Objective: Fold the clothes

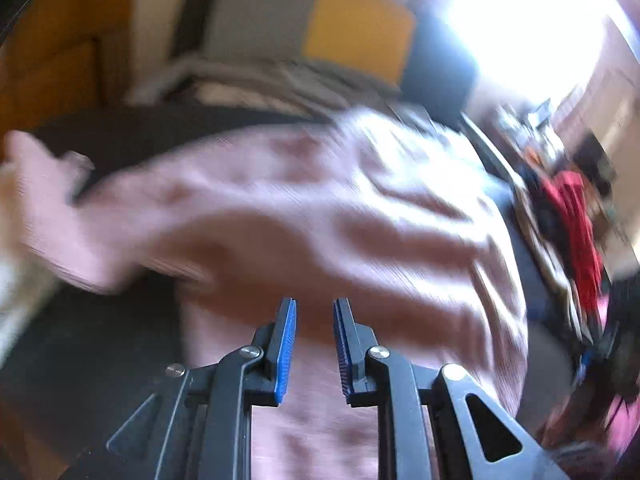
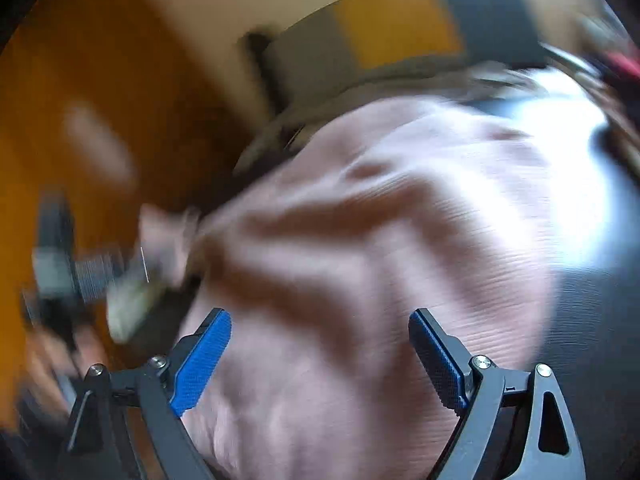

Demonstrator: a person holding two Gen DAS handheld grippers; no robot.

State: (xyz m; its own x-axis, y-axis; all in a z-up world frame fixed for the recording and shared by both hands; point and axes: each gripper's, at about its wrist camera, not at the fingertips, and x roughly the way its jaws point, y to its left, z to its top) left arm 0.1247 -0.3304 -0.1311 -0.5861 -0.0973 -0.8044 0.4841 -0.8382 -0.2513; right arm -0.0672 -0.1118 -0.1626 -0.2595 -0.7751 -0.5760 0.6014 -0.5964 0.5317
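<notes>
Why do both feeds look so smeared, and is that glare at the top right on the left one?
Left wrist view: motion blur smears the pink garment; a blown-out window glares at the upper right; only the left hand-held gripper is sharp. Right wrist view: the same smear, fisheye bending at the edges, and the right hand-held gripper is crisp.

Dark tabletop (image 2: pixel 592 320), rumpled pink garment (image 2: pixel 380 280) spread on it, red cloth (image 1: pixel 576 232) at far edge
</notes>
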